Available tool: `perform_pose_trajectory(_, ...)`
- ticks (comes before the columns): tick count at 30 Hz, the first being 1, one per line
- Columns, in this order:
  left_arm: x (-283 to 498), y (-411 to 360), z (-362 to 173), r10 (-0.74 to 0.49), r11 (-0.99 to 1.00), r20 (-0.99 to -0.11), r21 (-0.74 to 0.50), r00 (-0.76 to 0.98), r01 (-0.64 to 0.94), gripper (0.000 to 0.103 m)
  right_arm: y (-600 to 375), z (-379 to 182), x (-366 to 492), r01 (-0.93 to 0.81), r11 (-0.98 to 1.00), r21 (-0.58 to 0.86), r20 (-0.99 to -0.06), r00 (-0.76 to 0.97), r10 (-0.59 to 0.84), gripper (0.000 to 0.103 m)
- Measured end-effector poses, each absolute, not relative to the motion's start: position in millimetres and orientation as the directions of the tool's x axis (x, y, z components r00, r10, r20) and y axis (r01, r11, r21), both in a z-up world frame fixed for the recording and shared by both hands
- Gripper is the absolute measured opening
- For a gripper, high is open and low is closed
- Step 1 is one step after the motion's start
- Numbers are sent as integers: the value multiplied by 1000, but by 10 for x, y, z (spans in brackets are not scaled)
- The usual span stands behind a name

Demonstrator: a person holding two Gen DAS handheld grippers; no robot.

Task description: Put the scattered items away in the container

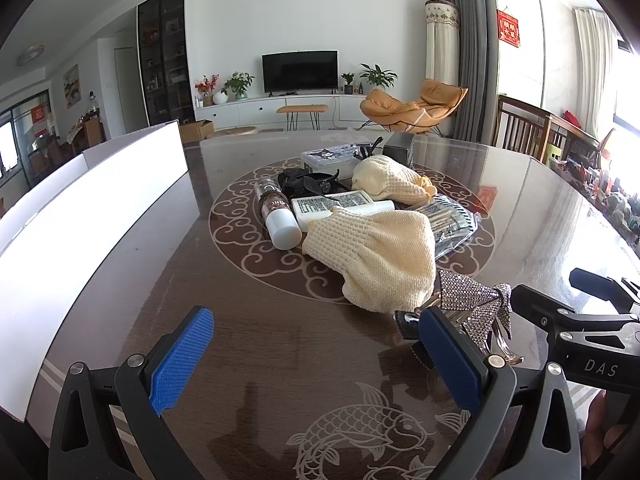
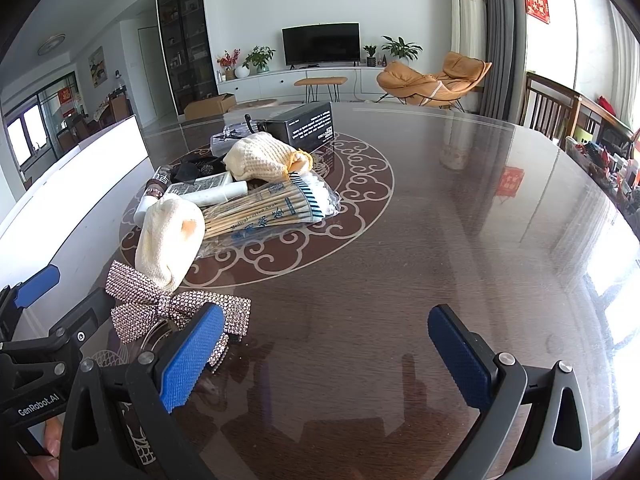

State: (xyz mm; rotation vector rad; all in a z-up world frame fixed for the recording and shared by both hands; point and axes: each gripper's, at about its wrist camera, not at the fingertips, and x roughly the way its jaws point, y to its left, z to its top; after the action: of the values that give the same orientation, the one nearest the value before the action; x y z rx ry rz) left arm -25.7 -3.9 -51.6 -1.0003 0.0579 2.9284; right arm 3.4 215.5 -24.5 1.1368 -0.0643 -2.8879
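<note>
A pile of items lies on the round pattern of the brown table [image 1: 280, 320]: a near yellow knit glove [image 1: 376, 256] [image 2: 170, 236], a second glove [image 1: 390, 180] [image 2: 260, 158], a brown bottle with a white cap [image 1: 276, 212], a white tube [image 1: 332, 206], a bag of cotton swabs [image 2: 276, 206], black hair accessories [image 1: 310, 182], a clear case [image 1: 332, 158] and a black box [image 2: 304, 126]. A rhinestone bow clip [image 2: 168, 306] [image 1: 472, 304] lies nearest. The white container [image 1: 84, 208] stands at the left. My left gripper [image 1: 316, 354] is open and empty. My right gripper [image 2: 326, 354] is open and empty, right of the bow.
Wooden chairs [image 1: 520, 128] stand at the table's right side. A sideboard with clutter [image 2: 608, 164] runs along the far right. Behind the table are a TV [image 1: 300, 70] and an orange lounge chair [image 1: 416, 106].
</note>
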Motion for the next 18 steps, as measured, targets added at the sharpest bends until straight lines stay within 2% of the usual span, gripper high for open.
perform_pose_trajectory(18, -250, -44, -510, 35, -998, -608, 18, -793, -58, 103, 2154, -245, 33, 19, -998, 53, -681, -731, -50, 102)
